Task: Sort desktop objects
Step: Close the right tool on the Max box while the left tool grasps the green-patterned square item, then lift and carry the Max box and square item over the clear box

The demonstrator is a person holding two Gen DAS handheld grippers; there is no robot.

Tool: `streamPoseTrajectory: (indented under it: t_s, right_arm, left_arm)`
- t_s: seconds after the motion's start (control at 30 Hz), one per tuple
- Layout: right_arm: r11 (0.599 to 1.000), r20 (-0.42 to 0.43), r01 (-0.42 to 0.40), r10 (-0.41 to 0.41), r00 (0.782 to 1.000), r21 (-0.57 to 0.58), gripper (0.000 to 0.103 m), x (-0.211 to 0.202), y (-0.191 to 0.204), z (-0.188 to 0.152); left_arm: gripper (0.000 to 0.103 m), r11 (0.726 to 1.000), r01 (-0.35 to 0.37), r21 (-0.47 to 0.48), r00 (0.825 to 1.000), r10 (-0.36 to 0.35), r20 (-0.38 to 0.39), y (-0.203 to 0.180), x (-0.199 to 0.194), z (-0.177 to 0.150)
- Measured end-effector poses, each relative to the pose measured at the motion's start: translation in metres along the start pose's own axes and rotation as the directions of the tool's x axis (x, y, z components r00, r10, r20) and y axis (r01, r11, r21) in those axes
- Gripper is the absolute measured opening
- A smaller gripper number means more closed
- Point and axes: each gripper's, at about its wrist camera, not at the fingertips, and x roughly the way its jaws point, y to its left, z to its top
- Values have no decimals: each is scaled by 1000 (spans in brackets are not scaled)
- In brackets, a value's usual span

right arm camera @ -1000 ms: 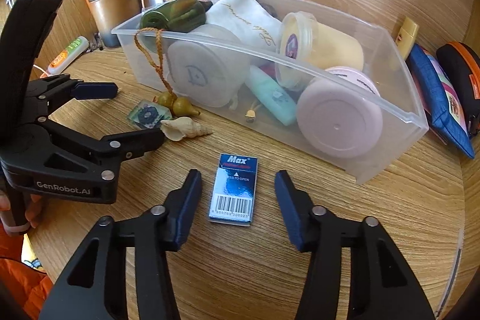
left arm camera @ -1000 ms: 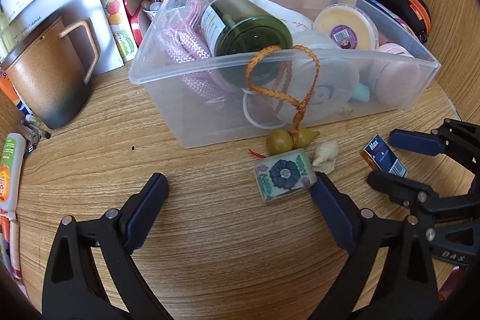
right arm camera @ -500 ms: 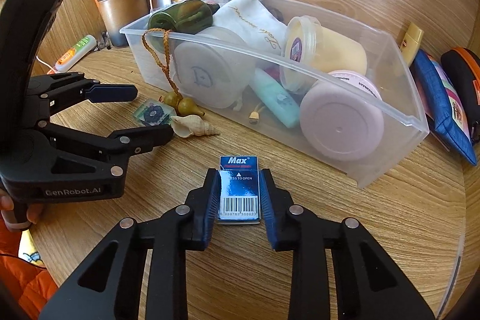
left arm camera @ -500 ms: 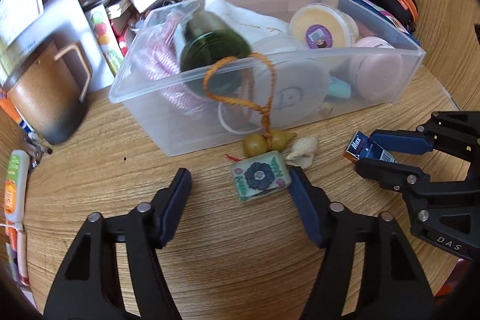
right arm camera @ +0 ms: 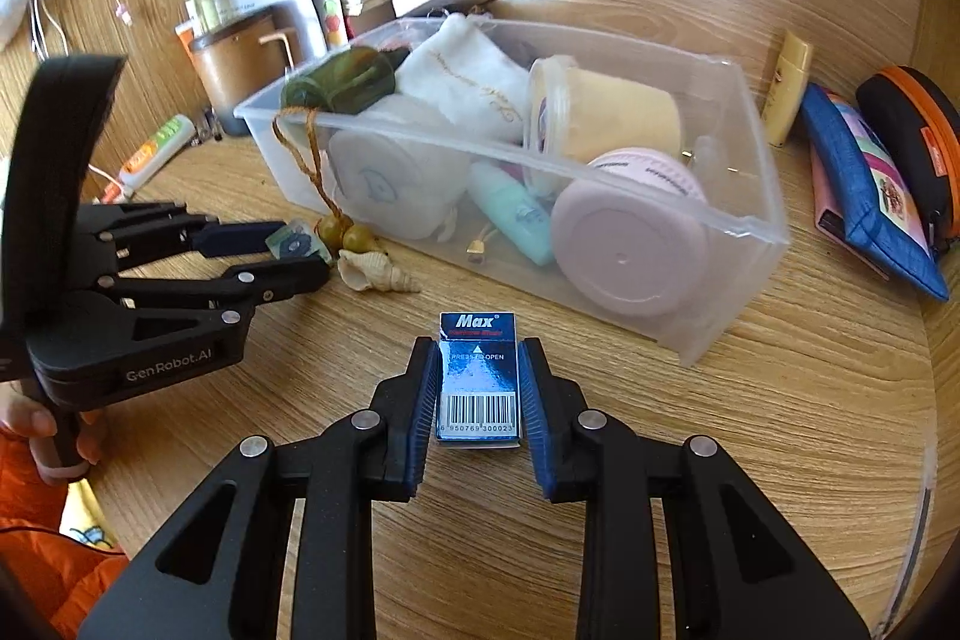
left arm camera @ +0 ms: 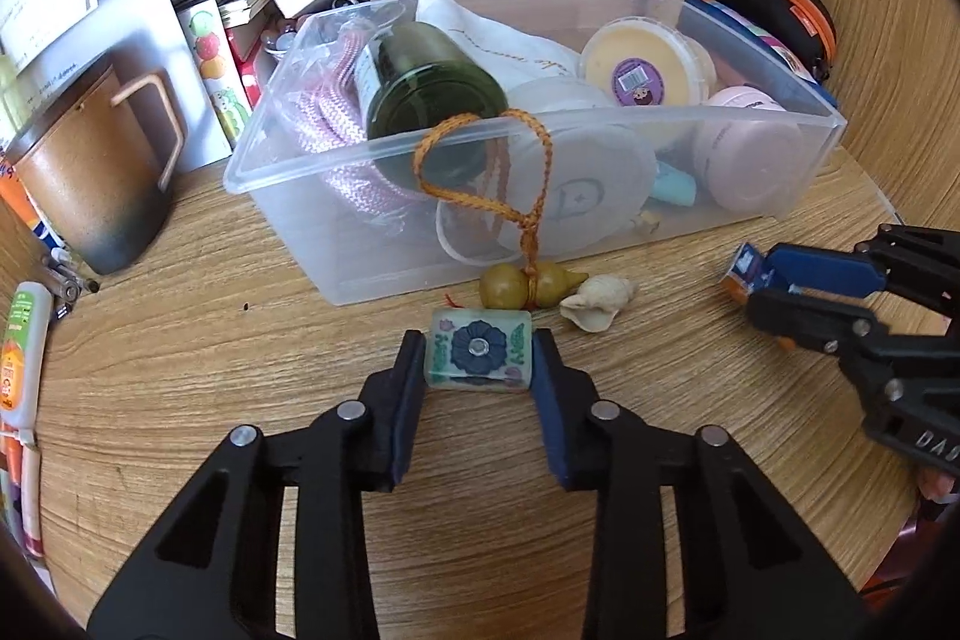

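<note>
The desk (left arm camera: 180, 370) is light wood with a wavy brown grain. The storage bin (left arm camera: 384, 244) is clear plastic. Inside it lie a dark green glass bottle (left arm camera: 432, 100), a pink-and-white braided rope (left arm camera: 345, 124), a white cloth pouch (right arm camera: 468, 76) with gold script, a pale yellow tub (left arm camera: 642, 58) bearing a purple round label, a pale pink jar (right arm camera: 624, 244) and a mint green tube (right arm camera: 510, 214). An orange braided cord (left arm camera: 534, 172) ends in olive-yellow gourd beads (left arm camera: 528, 286). The seashell (left arm camera: 600, 307) is cream. The tile (left arm camera: 478, 358) is pale green with a dark blue flower. The staple box (right arm camera: 478, 379) is blue with white lettering and a barcode. The mug (left arm camera: 90, 184) fades from brown to black.
</note>
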Motion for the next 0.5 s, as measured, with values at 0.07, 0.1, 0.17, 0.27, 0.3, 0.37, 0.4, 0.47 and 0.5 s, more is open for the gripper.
streamPoseTrajectory:
  t_s: [0.07,0.1,0.17,0.27,0.3,0.37,0.4,0.47,0.5]
  right_arm:
    - [1000,9,-2,2,1000,7,25,-4,-1,0]
    - [1000,16,-3,3,1000,10,25,-6,-3,0]
    - [1000,24,-9,9,1000,15,25,-10,-5,1]
    - [1000,38,-11,10,999,19,25,-16,-6,2]
    - [1000,43,-13,12,999,21,25,-18,-7,2]
    - [1000,54,-16,15,998,22,25,-22,-7,3]
    - [1000,58,-14,13,998,22,25,-25,-8,2]
    - [1000,67,-14,12,998,23,25,-28,-8,3]
    - [1000,70,-14,13,997,23,25,-30,-7,3]
  left_arm:
    - [33,1000,-6,-8,1000,6,1,2,-2,-2]
    - [33,1000,-10,-12,1000,10,2,3,-2,-3]
    - [33,1000,-13,-24,1000,13,6,5,-5,-6]
    - [33,999,-13,-40,1000,14,12,8,-11,-9]
    - [33,999,-14,-41,1000,15,17,8,-14,-9]
    - [33,999,-14,-45,999,16,37,9,-22,-11]
    - [33,999,-13,-46,999,15,43,9,-25,-11]
    - [33,999,-7,-49,998,10,56,11,-31,-11]
    - [33,999,-7,-51,998,10,59,12,-32,-11]
